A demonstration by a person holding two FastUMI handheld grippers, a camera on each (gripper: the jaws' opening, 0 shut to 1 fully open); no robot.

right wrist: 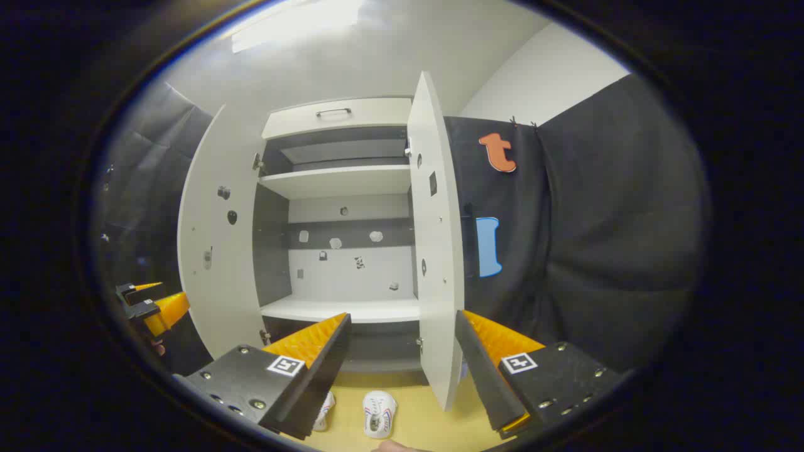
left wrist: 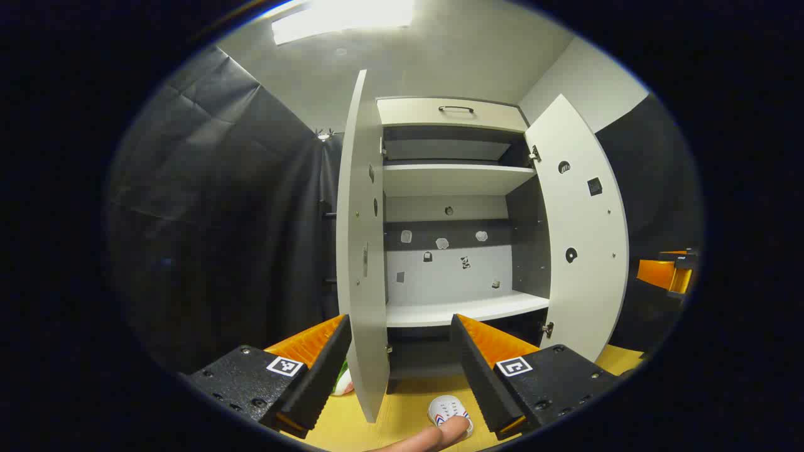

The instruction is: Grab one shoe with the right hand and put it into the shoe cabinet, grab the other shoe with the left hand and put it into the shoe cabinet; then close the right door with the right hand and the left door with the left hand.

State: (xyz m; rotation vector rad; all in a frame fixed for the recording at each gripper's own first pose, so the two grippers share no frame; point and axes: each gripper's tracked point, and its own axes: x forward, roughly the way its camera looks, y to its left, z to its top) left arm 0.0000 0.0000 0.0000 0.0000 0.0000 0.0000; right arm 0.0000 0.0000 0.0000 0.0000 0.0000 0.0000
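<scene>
Right gripper: jaws spread, empty. One shoe lies on the floor directly below and between them, long axis toward the shoe cabinet, doors open. Left gripper: spread, empty. Right hand judged nearer.

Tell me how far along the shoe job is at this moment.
Nothing looks done yet. Both shoes lie on the yellow floor before the shoe cabinet: one shoe in the open, the other shoe half hidden. The left gripper and right gripper have open, empty jaws. The left door and right door stand open. Left: both grabs, both placements, both doors.
</scene>
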